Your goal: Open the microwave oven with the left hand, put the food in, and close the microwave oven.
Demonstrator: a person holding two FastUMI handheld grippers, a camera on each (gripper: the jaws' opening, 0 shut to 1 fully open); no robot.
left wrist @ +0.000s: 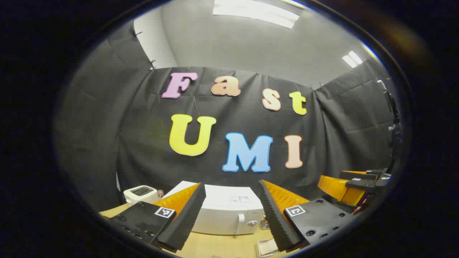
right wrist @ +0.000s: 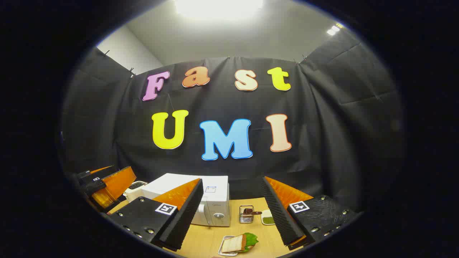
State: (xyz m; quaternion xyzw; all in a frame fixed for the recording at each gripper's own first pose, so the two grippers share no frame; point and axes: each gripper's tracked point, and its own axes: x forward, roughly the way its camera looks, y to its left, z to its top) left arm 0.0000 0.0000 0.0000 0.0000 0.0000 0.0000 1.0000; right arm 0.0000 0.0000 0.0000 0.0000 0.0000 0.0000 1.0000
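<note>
A white microwave oven (left wrist: 224, 211) stands on the wooden table with its door closed, straight ahead of my left gripper (left wrist: 231, 183), which hangs open above and short of it. In the right gripper view the microwave oven (right wrist: 211, 200) is left of centre. The food, a sandwich with lettuce (right wrist: 239, 243), lies on a small tray (right wrist: 223, 252) at the near edge of the table. My right gripper (right wrist: 232, 180) is open above it and holds nothing. The tray's corner (left wrist: 267, 247) shows by my left gripper's right finger.
A white toaster (left wrist: 141, 193) sits left of the microwave. A small wire basket (right wrist: 246, 214) and a dish of green bits (right wrist: 268, 217) stand to its right. The black cloth wall closes the back and both sides. The wooden table (right wrist: 208, 240) is bare in front of the microwave.
</note>
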